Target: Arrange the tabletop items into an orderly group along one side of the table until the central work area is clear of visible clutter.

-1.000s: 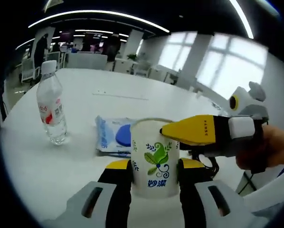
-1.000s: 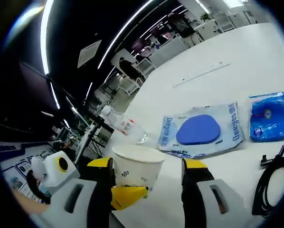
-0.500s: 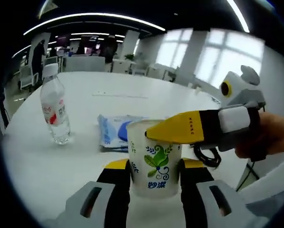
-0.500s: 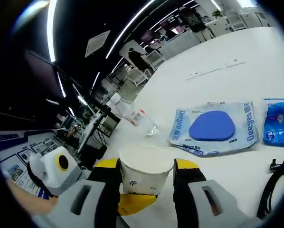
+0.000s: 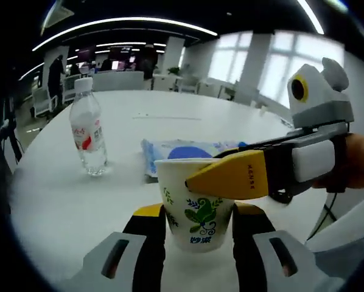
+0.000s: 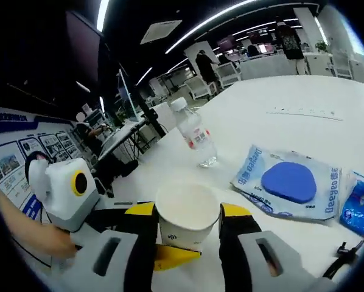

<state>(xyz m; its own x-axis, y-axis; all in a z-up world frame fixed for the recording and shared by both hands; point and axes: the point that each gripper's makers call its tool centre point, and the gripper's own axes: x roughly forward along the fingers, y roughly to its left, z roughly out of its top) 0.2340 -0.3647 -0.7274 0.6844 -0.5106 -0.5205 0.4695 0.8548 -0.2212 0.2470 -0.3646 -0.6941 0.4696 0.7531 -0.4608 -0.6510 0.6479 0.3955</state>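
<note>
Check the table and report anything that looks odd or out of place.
One oddity: the paper cup stands upright with both grippers around it at once, the left gripper and the right gripper. The water bottle stands upright and the wipes pack lies flat; nothing spilled.

My left claw (image 5: 197, 234) has the paper cup (image 5: 194, 204) filling its gap, with my right claw (image 6: 188, 234) also around it. Beyond the cup, the wipes packet (image 5: 182, 152) blocks the way; the water bottle (image 5: 89, 135) stands far left. The counter (image 5: 60, 207) between bottle and cup lies open.
</note>
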